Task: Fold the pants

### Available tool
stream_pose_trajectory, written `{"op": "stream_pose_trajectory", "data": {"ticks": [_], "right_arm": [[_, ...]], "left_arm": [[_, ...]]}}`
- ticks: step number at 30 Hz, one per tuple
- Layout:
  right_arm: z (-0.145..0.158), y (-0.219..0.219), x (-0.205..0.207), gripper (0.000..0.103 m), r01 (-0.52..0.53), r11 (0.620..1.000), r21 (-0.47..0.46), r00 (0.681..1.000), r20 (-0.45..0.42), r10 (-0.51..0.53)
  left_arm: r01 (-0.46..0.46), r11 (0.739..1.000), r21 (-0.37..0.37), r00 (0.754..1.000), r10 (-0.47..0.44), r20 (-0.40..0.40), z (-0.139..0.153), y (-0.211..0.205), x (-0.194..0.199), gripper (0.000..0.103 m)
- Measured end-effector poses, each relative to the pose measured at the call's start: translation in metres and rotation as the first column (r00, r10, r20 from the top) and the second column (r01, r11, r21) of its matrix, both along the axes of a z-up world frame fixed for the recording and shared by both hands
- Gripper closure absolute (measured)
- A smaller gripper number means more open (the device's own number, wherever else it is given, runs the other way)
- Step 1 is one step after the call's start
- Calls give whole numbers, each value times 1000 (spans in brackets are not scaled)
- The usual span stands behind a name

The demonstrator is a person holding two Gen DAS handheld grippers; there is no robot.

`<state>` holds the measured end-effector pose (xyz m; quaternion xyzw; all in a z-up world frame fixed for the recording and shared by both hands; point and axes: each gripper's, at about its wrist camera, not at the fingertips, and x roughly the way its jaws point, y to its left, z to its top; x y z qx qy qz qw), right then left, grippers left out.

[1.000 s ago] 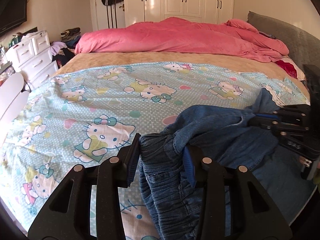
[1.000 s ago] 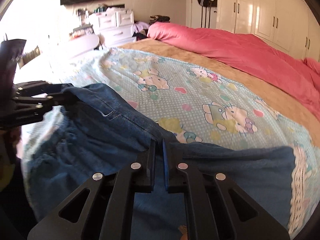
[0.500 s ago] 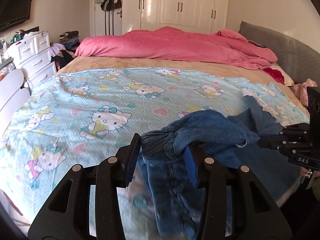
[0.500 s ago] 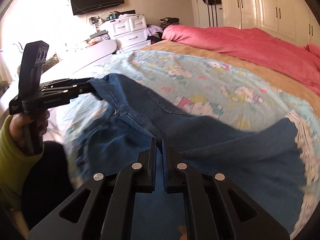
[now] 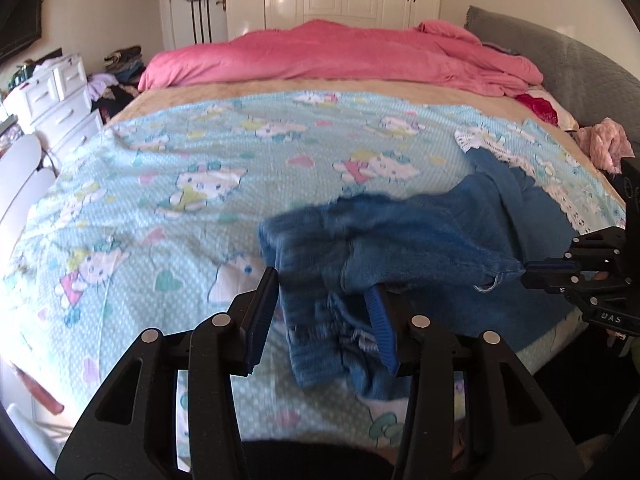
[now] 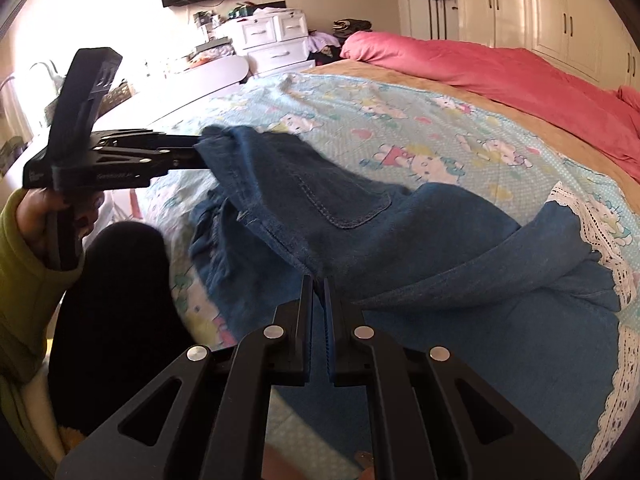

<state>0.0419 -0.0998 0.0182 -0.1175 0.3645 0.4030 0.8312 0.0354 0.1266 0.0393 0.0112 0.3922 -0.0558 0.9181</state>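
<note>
Above bed (image 5: 168, 184), L tongs (image 5: 320, 308) & R tongs (image 6: 318, 312) both pinch pants (image 6: 360, 220)

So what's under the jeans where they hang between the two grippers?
Under the jeans lies the cartoon-cat bedsheet, showing all around them and beneath the lifted end by the left gripper. Directly below the denim near the right gripper, the cloth hides whatever is there.
</note>
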Motion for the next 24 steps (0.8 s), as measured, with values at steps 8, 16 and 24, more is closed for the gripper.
{"op": "stream_pose_trajectory", "data": {"ticks": [8, 16, 24], "right_arm": [[-5, 14, -33, 98, -87, 994, -62, 994, 58, 91], [-13, 21, -31, 72, -74, 974, -216, 973, 199, 118], [-40, 40, -9, 68, -64, 932, -356, 965, 216, 149]], "left_arm": [[-16, 999, -46, 998, 13, -66, -12, 11, -16, 57], [-65, 962, -267, 993, 37, -111, -17, 35, 0, 41], [-106, 929, -354, 983, 45, -176, -30, 35, 41, 41]]}}
